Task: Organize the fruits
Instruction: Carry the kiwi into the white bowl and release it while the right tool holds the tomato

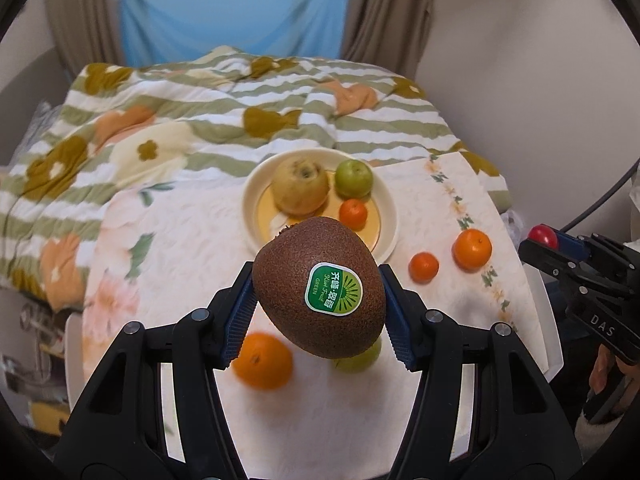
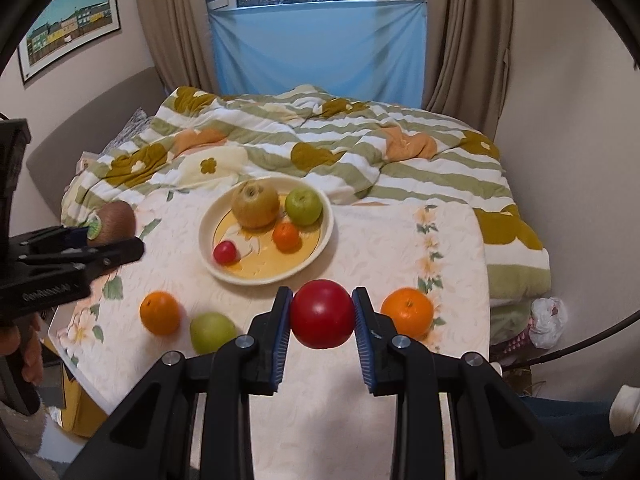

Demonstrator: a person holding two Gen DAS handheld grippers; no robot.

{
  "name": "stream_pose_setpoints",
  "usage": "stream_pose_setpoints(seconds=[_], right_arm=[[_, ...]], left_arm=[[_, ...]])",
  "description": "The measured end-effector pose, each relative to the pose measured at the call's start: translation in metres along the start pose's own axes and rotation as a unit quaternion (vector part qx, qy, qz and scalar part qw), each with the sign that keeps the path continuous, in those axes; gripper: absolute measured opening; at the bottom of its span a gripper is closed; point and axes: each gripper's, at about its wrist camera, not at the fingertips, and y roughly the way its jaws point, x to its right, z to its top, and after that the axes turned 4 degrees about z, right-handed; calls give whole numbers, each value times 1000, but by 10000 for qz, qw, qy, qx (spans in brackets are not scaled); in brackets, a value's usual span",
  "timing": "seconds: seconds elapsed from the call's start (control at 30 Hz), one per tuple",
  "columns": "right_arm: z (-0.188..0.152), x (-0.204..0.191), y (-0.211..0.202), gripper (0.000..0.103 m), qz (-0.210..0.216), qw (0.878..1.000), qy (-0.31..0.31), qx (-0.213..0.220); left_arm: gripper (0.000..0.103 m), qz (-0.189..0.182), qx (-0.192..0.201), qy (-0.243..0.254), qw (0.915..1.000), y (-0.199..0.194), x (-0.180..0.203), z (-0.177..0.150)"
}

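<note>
Your left gripper [image 1: 320,312] holds a kiwi [image 1: 320,288] between its fingers [image 1: 240,320], clamped on both sides and lifted above the worktop [image 1: 192,232], sticker facing the camera. Your right gripper [image 2: 322,316] holds a red tomato [image 2: 322,314], fingers [image 2: 280,332] pressed against its flanks, also off the surface. Ahead of both sits the plate [image 2: 208,224], carrying a large yellowish fruit [image 2: 255,204], a green apple [image 2: 304,206], a small orange [image 2: 286,237] and a small red fruit [image 2: 225,252]. Loose on the cloth: an orange [image 2: 160,312] and a green fruit [image 2: 212,331] on your left, an orange [image 2: 407,312] on your right. A striped quilt [image 2: 360,152] lies behind the plate
</note>
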Motion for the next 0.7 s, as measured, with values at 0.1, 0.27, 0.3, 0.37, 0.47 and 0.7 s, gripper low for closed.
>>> stream_pose_setpoints(seconds=[0.1,0.27,0.3,0.37,0.47,0.7], right_arm=[[9,5,8,28,-27,10000,83,7],[23,11,27,28,-63,9998,210,-18],[26,13,32,28,-70,9997,241,-27],[30,15,40,28,-89,9995,288,-41],[36,19,54,28,-117,9992,374,-76],[47,20,73,28,-169,9986,473,-134]], left_arm=[[66,-87,-71,149,9998,20,5,15],[66,-202,-227,324,9990,52,8,32],[66,-230,-275,369,9987,62,8,36],[66,-254,-344,436,9981,74,9,41],[66,-261,-464,589,9968,95,12,44],[66,-219,-757,1016,9917,136,24,39]])
